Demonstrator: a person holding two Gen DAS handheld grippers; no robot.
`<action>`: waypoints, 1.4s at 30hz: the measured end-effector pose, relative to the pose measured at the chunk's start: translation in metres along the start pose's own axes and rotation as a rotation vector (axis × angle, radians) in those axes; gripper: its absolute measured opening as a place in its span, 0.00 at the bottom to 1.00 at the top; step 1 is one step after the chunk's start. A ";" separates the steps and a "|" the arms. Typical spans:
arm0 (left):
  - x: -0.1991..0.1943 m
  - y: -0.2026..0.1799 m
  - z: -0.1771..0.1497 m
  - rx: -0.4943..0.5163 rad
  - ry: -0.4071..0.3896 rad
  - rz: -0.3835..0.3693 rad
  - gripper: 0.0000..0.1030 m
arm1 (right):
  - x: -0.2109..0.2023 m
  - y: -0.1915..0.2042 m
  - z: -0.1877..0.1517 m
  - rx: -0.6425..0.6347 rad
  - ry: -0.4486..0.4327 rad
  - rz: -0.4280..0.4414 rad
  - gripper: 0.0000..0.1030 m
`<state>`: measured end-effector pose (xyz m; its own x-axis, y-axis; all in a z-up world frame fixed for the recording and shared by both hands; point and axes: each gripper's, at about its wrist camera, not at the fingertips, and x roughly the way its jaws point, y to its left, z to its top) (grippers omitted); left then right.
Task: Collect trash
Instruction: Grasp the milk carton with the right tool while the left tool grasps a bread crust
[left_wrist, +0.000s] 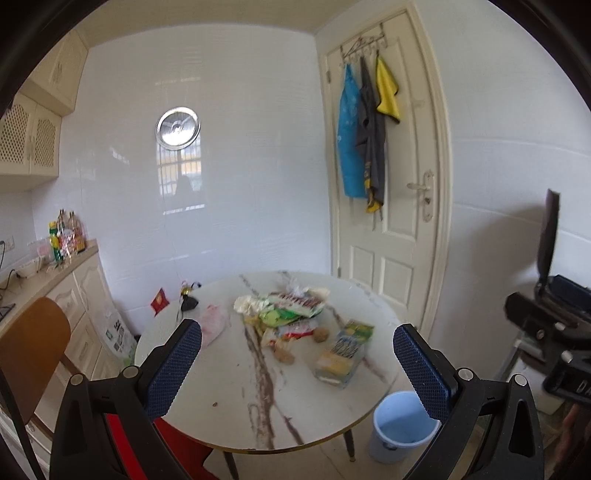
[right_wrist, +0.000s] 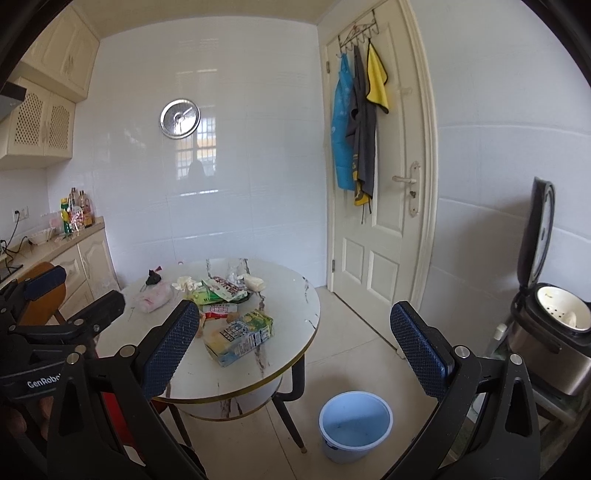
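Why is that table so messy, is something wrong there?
Yes: wrappers and a drink carton lie strewn over the round table, while the blue bucket on the floor beside it looks empty.

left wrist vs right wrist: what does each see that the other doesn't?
Only the left wrist view: the red packet by the wall behind the table, and the right gripper's body from the side, jaws out of frame.

Only the right wrist view: the inside of the open rice cooker, the table's lower shelf, and the left gripper's fingers.

Both: the round marble table with the trash pile, the blue bucket on the floor, the door with hanging cloths, and each gripper's own open fingers.
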<state>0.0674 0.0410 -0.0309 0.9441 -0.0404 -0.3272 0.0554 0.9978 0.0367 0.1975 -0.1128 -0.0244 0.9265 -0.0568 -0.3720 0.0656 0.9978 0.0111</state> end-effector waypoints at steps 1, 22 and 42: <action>0.011 0.006 -0.001 -0.009 0.022 0.010 0.99 | 0.007 0.000 -0.001 0.000 0.015 -0.003 1.00; 0.211 0.092 -0.013 -0.141 0.374 0.129 0.99 | 0.247 0.081 -0.060 0.051 0.483 0.133 1.00; 0.316 0.038 -0.010 -0.068 0.442 0.018 0.99 | 0.295 0.042 -0.077 0.010 0.522 0.164 0.60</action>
<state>0.3650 0.0665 -0.1423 0.7141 -0.0111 -0.7000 0.0044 0.9999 -0.0113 0.4454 -0.0850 -0.2048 0.6179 0.1266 -0.7760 -0.0578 0.9916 0.1158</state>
